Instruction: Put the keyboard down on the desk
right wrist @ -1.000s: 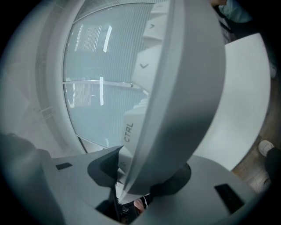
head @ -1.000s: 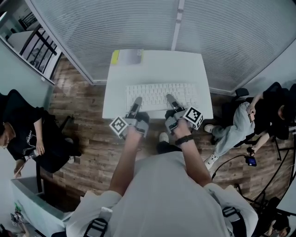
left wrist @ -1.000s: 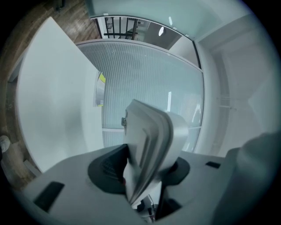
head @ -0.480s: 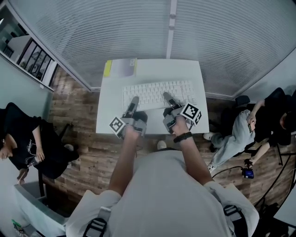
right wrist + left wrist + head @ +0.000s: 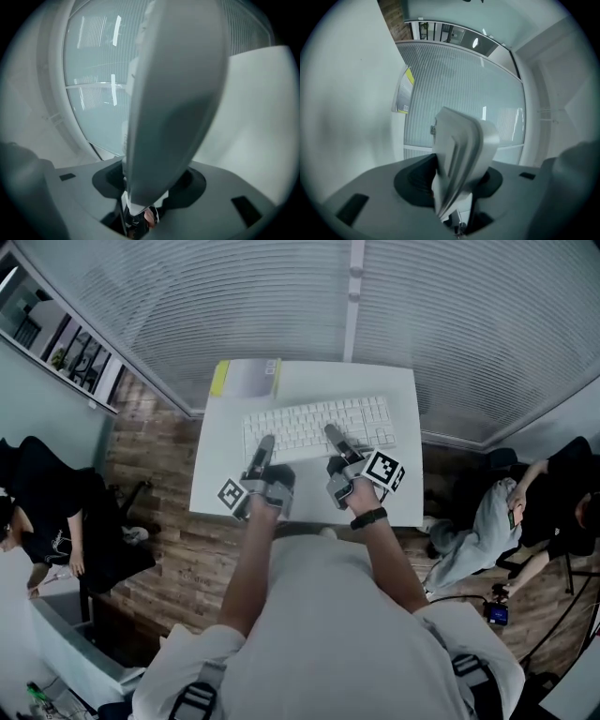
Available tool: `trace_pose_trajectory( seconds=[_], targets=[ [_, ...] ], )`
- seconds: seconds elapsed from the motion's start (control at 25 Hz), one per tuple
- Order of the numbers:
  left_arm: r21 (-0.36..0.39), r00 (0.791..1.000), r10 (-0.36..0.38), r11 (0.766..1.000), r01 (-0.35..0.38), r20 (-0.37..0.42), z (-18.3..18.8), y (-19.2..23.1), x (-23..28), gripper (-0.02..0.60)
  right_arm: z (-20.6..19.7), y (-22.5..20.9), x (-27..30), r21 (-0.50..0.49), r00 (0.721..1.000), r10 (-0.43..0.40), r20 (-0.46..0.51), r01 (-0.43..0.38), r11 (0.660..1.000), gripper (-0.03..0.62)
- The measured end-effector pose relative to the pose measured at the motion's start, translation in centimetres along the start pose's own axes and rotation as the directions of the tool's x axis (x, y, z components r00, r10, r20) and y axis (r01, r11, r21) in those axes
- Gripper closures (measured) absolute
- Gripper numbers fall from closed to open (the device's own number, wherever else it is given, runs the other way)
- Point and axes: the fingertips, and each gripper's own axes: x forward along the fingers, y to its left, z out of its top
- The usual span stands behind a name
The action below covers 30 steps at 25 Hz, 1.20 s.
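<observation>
A white keyboard (image 5: 314,423) lies a little askew on the small white desk (image 5: 398,493). Both grippers reach its near edge from my side. My left gripper (image 5: 265,442) has its fingers over the keyboard's left front part, and in the left gripper view they (image 5: 457,140) stand close together, closed on the edge. My right gripper (image 5: 330,431) is at the middle of the front edge. Its jaws are opening with the keyboard's edge between them. One broad grey finger (image 5: 173,93) fills the right gripper view and hides the pads.
A grey notebook with a yellow strip (image 5: 248,378) lies at the desk's far left corner. Window blinds (image 5: 450,315) stand right behind the desk. One seated person (image 5: 37,502) is at the left and another (image 5: 525,512) at the right, on wooden floor.
Both grippers and the keyboard have shifted slightly toward the desk's far side, and the keyboard now sits a little askew. My head view has also shifted.
</observation>
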Motion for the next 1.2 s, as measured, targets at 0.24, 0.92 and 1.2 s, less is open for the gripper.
trace_pose_trajectory(
  seconds=[0.24, 0.92, 1.2],
  targets=[
    [0.04, 1.0, 0.009, 0.999, -0.009, 0.01, 0.4, 2.2, 0.4, 0.419, 0.1, -2.7, 0.7, 0.017, 1.0, -0.001, -0.029, 0.002, 1.0, 0.407],
    [0.022, 0.989, 0.077, 0.997, -0.075, -0.123, -0.2, 5.3, 4.2, 0.419, 2.0, -6.1, 0.2, 0.069, 0.992, -0.104, 0.076, 0.099, 0.993, 0.407],
    [0.019, 0.975, 0.16, 0.987, -0.159, -0.157, -0.5, 8.2, 4.9, 0.419, 2.3, -9.0, -0.2, 0.114, 0.979, -0.176, 0.099, 0.165, 0.98, 0.407]
  ],
)
